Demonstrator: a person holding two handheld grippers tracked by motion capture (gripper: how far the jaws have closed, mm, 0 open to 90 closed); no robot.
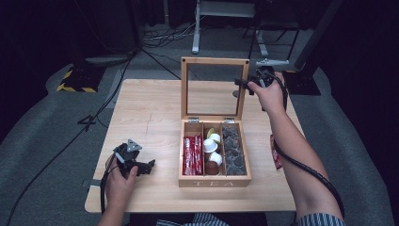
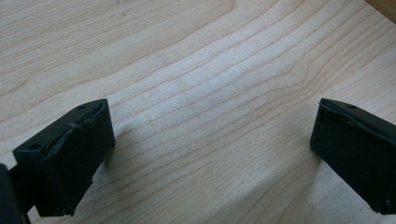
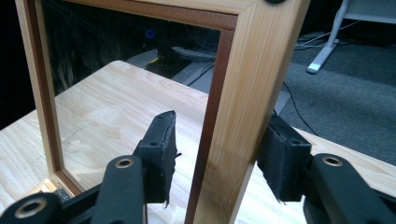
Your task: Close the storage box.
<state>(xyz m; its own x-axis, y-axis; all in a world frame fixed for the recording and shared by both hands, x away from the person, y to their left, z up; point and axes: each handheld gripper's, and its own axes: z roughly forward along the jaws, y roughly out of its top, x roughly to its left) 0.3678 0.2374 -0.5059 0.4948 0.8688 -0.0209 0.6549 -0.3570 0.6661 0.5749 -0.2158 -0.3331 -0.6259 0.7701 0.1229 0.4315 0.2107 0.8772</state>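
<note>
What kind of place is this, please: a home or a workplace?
Probably a lab or studio rather than a home: grey carpet with loose cables, a hazard-striped base, dark surroundings, and one wooden table holding a tea box.

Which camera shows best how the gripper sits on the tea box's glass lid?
The right gripper view: the lid frame stands between the right gripper jaws, a gap at the inner one. The high view shows the lid upright, that gripper at its edge. The left gripper view shows bare tabletop.
</note>
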